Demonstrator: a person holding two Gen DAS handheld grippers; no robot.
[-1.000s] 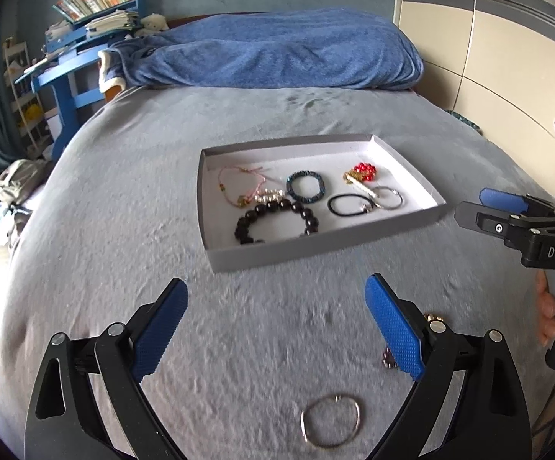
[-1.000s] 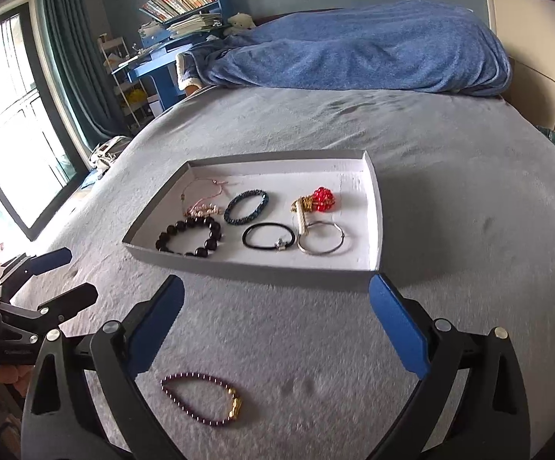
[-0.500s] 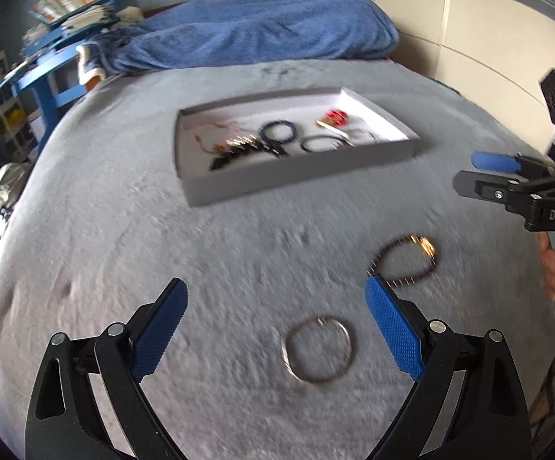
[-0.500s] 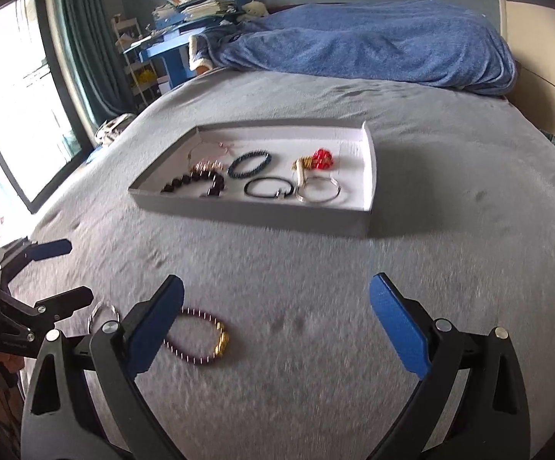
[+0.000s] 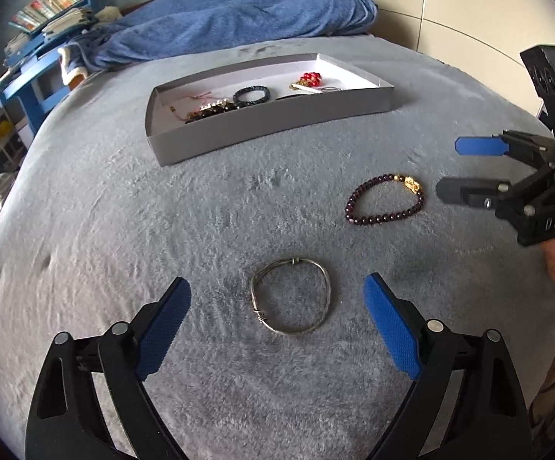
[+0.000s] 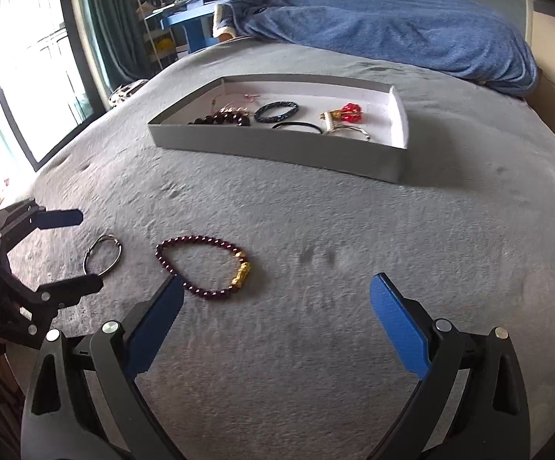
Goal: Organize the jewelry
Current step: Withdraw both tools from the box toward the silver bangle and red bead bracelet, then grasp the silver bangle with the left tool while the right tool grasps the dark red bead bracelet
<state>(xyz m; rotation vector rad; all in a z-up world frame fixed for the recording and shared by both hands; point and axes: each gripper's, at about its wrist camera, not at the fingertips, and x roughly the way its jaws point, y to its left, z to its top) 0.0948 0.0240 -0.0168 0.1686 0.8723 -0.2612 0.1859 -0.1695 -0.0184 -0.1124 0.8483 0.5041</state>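
Observation:
A silver bangle (image 5: pixel 291 296) lies on the grey blanket, just ahead of my open left gripper (image 5: pixel 277 287) and between its fingers' line; it also shows in the right wrist view (image 6: pixel 103 253). A dark purple bead bracelet with a gold charm (image 5: pixel 386 199) lies to its right; in the right wrist view the bracelet (image 6: pixel 204 264) sits just beyond my open right gripper's (image 6: pixel 277 283) left finger. The right gripper (image 5: pixel 465 166) appears open beside the bracelet. The grey tray (image 5: pixel 277 124) holds several bracelets and a red bead charm (image 6: pixel 348 112).
A blue blanket (image 5: pixel 239 19) is heaped at the bed's far end. A blue shelf with books (image 5: pixel 43 19) stands at the far left. A window (image 6: pixel 20 76) is at the left of the right wrist view.
Both grippers have pulled back and dropped lower toward the blanket. The bangle and the purple bracelet now sit closer and larger before them. The tray looks farther away.

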